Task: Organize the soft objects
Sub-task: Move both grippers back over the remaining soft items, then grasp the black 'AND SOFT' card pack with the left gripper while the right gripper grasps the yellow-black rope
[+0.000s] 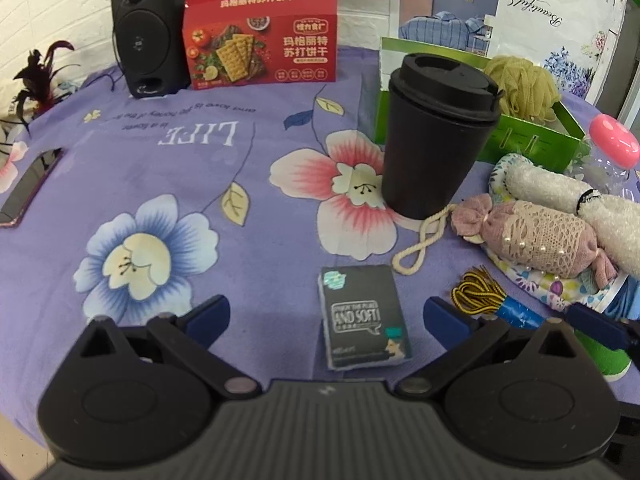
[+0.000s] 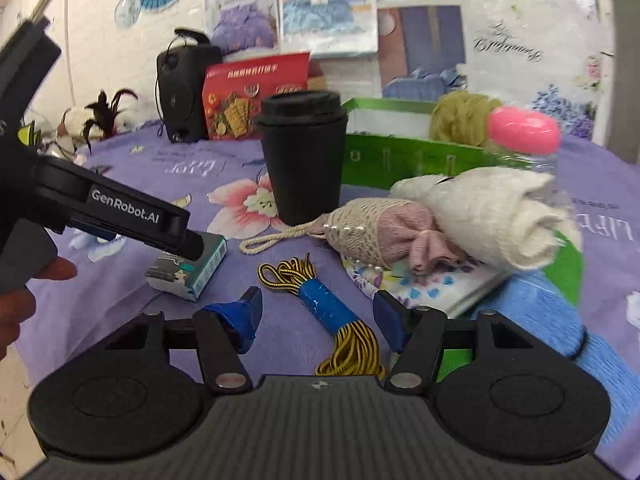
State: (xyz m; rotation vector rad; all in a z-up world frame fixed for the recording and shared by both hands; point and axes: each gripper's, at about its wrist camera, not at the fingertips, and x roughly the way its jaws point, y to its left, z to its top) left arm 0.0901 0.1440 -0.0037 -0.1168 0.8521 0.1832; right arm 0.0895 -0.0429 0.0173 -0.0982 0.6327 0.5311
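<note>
My left gripper [image 1: 326, 314] is open, its fingers on either side of a small dark tissue pack [image 1: 364, 318] lying on the purple floral cloth [image 1: 160, 184]. The pack also shows in the right wrist view [image 2: 192, 268], under the left gripper's finger [image 2: 176, 236]. My right gripper [image 2: 318, 316] is open around a yellow-black cord bundle with blue tape [image 2: 328, 308], not touching it. A pink lace pouch [image 2: 384, 232], a white rolled towel [image 2: 492, 216] and a floral cloth [image 2: 420, 280] lie at the right. A green loofah [image 1: 520, 84] sits in the green box [image 1: 528, 140].
A black lidded cup [image 1: 436, 136] stands mid-table. A red cracker box [image 1: 260, 36] and a black speaker [image 1: 148, 32] stand at the back. A phone [image 1: 28, 188] lies at the left. A pink-capped bottle [image 2: 524, 132] and a blue towel [image 2: 560, 332] are at the right.
</note>
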